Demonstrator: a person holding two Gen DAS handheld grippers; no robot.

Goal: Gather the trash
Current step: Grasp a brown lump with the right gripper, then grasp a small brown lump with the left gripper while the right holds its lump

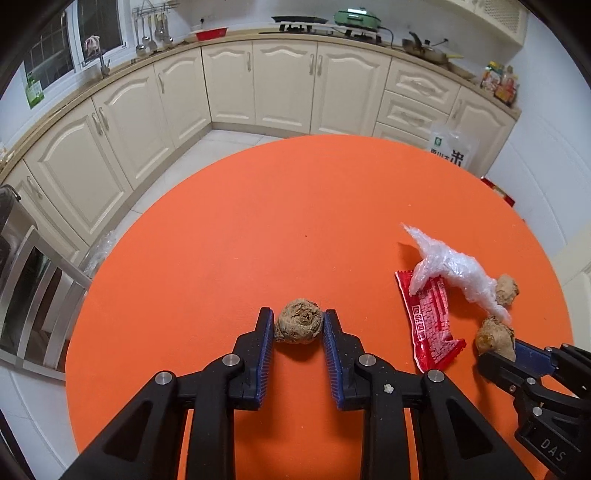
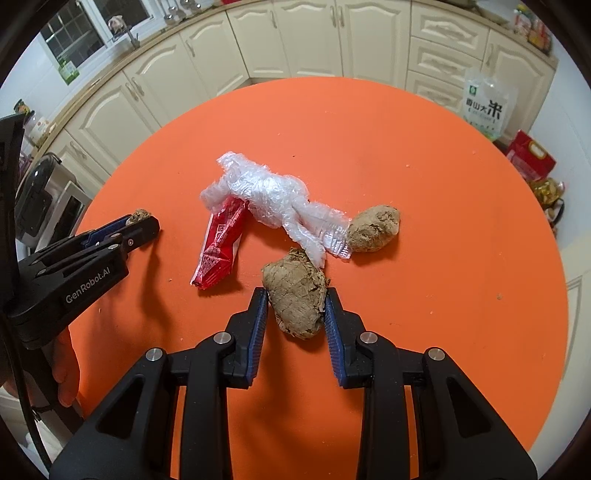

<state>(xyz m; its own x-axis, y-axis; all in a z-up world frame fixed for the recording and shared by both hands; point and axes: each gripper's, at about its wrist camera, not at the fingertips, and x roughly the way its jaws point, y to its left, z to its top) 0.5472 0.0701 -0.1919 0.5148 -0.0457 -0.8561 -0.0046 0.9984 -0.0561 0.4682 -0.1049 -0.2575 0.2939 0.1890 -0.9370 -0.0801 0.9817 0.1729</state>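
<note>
Trash sits on the round orange table (image 2: 406,147). Left gripper (image 1: 298,326) pinches a crumpled brown paper ball (image 1: 297,326), probably light and squashy. Right gripper (image 2: 295,308) brackets a bigger brown wad (image 2: 295,295) near the table's middle, fingers spread, barely touching. Red snack wrapper (image 2: 219,251) looks slippery; better grabbed at an edge.

Setting: a home kitchen. Ahead of the tool, beyond the round orange table (image 1: 258,221), cream panelled base cabinets (image 1: 284,85) run under a continuous countertop (image 1: 236,37). On it stand a gas hob (image 1: 317,29), a green electric cooker (image 1: 356,17) and a wok (image 1: 424,48). Utensils (image 1: 151,33) hang ahead-left beside a window (image 1: 55,44). A rice bag (image 2: 484,107) stands ahead-right.
</note>
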